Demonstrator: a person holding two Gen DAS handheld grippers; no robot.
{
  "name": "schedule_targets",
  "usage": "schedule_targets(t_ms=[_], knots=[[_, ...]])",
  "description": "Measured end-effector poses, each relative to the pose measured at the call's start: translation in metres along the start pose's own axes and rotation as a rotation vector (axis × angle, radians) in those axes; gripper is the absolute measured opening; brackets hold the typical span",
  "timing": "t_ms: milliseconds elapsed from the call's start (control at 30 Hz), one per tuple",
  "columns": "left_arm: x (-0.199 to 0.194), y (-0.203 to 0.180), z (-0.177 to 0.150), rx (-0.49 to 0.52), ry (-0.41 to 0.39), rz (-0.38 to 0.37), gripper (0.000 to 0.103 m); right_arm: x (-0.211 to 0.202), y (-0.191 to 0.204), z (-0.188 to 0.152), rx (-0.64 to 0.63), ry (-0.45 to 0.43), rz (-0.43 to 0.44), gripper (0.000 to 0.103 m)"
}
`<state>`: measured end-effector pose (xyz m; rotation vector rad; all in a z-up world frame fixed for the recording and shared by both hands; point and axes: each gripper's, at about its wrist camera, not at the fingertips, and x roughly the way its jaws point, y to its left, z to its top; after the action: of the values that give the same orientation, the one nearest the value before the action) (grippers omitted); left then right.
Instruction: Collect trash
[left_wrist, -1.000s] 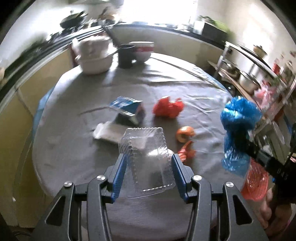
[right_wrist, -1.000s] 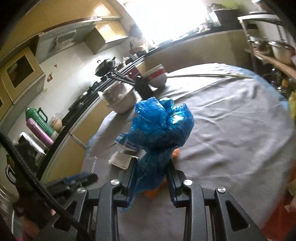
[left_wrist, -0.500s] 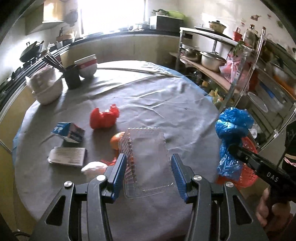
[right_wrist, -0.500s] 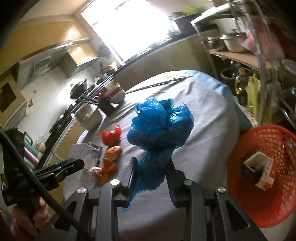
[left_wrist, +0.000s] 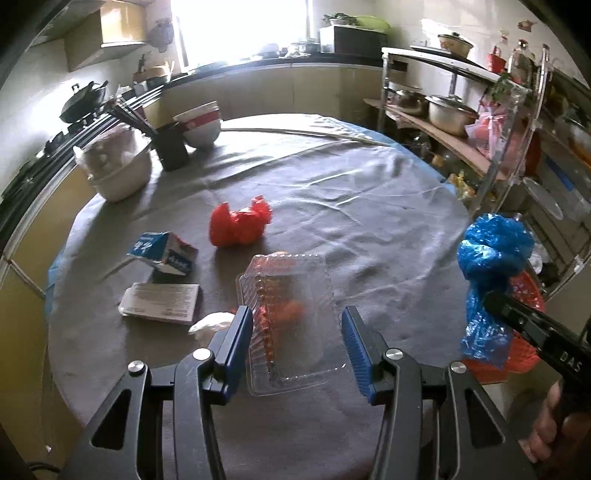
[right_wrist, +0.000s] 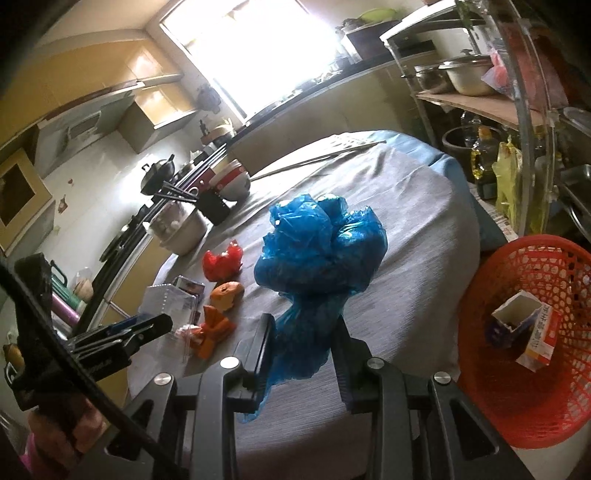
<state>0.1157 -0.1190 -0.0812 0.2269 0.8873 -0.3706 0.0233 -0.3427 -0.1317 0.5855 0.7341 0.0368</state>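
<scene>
Round desk (left_wrist: 369, 206) under a grey cloth, kitchen behind; at its right edge, lower down, a red mesh basket (right_wrist: 554, 406) with an opened carton (right_wrist: 524, 332) inside, red print on it too small to read. Right gripper (right_wrist: 303, 354) has its fingers (right_wrist: 264, 343) clamped on the tail of a crumpled blue plastic bag (right_wrist: 321, 251), held up over the desk just beside the basket; letters "DAS" show on that gripper's side in the left view. Left gripper (left_wrist: 295, 332) fingers (left_wrist: 238, 339) closed on a clear plastic clamshell box (left_wrist: 291, 314), lifted off the cloth. Still lying on the desk: red plastic bag (left_wrist: 238, 225), blue-and-white carton (left_wrist: 164, 253) with unreadable print, flat printed packet (left_wrist: 160, 304), white wad (left_wrist: 210, 325) by the left finger, orange peel pieces (right_wrist: 218, 317). At the far side, stacked white bowls (left_wrist: 118, 170), a black holder with chopsticks (left_wrist: 170, 146), red-banded bowls (left_wrist: 199, 123).
</scene>
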Motion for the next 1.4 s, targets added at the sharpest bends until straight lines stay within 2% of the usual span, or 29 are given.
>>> schedule_targets(t_ms=[267,700,1100,1400], knots=[[0.003,0.013,-0.005,-0.009,-0.012,0.051,0.051,0.010,0.019,-0.004,-0.041,0.025,0.008,0.033],[0.003,0.023,-0.004,-0.025,-0.024,0.084,0.051,0.018,0.040,-0.009,-0.094,0.050,0.023,0.033],[-0.001,0.012,0.000,0.008,-0.040,0.086,0.051,0.012,0.044,-0.006,-0.101,0.036,0.029,0.033],[-0.004,-0.007,0.005,0.055,-0.050,0.087,0.051,-0.008,0.031,-0.002,-0.073,-0.002,0.016,0.033]])
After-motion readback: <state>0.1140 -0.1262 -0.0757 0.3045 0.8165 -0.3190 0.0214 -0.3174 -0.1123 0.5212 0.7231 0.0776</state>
